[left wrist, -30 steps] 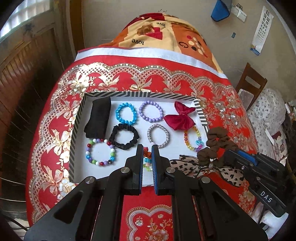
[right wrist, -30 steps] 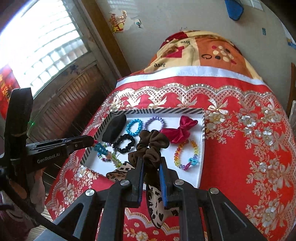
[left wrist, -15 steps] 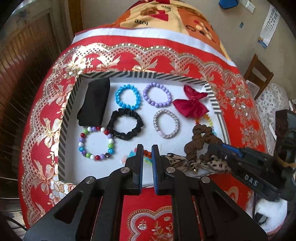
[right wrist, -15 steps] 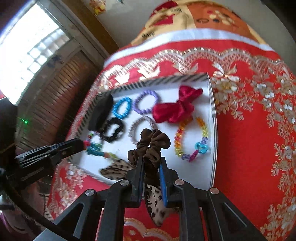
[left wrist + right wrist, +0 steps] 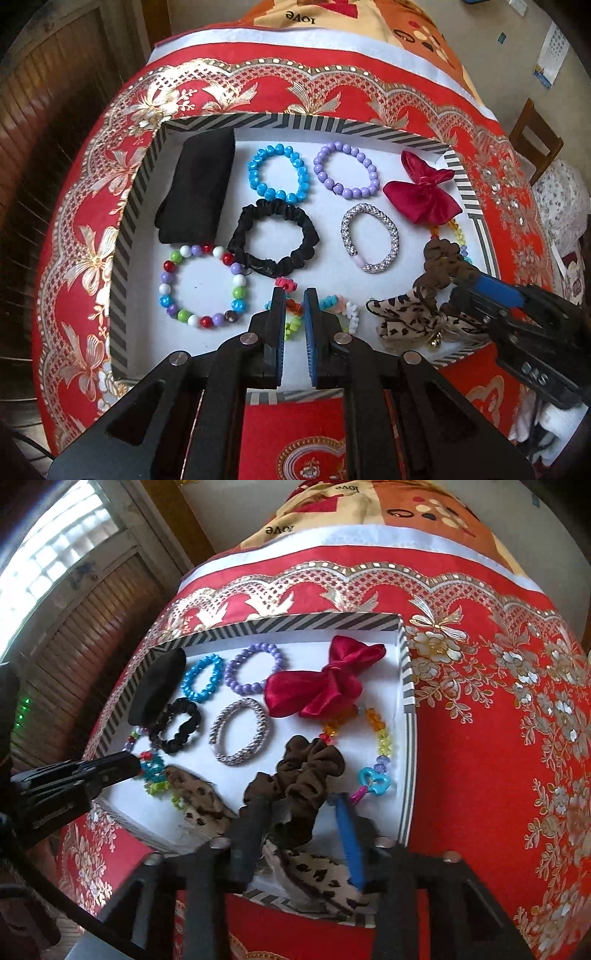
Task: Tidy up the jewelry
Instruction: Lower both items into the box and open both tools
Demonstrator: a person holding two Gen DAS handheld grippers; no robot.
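A white tray with a striped rim (image 5: pixel 140 184) (image 5: pixel 406 686) holds bracelets, scrunchies and bows. A brown scrunchie (image 5: pixel 306 775) (image 5: pixel 443 262) lies on the tray floor at the front right, on a leopard-print bow (image 5: pixel 317 875) (image 5: pixel 410 314). My right gripper (image 5: pixel 303 808) (image 5: pixel 465 284) is open, its fingers on either side of the scrunchie. My left gripper (image 5: pixel 294 295) is nearly shut and empty, just above a small coloured spiral bracelet (image 5: pixel 325 306) at the tray's front.
In the tray: black pouch (image 5: pixel 199 192), blue (image 5: pixel 277 173) and purple (image 5: pixel 345 170) bead bracelets, black scrunchie (image 5: pixel 273 240), silver bracelet (image 5: pixel 369 238), red bow (image 5: pixel 421 195), multicoloured bead bracelet (image 5: pixel 201 284), clear-bead bracelet (image 5: pixel 380 746). Red patterned cloth (image 5: pixel 498 738) covers the table. A chair (image 5: pixel 535 136) stands right.
My right gripper has lowered the brown scrunchie into the tray and opened, letting it go. Both grippers have moved closer to the tray.
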